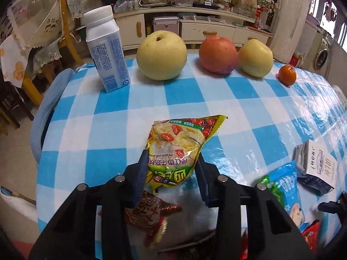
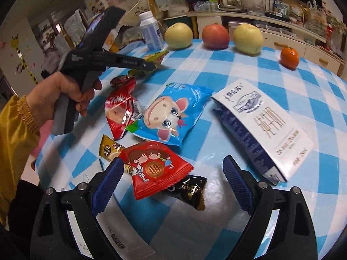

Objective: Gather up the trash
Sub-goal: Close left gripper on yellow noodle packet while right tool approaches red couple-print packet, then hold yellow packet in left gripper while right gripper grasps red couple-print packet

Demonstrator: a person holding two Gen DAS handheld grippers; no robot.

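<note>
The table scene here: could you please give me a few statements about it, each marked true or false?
1. The left gripper is closed on the yellow-green wrapper. True.
2. The right gripper holds the milk carton. False: it is open, holding nothing.
3. The white bottle stands upright. True.
4. The milk carton stands upright. False: it lies on its side.
5. The mandarin sits between the two yellow fruits. False: the red apple does.

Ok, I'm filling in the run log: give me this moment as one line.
left gripper: shut on yellow-green wrapper | right gripper: open, above red wrapper | fruit untouched
</note>
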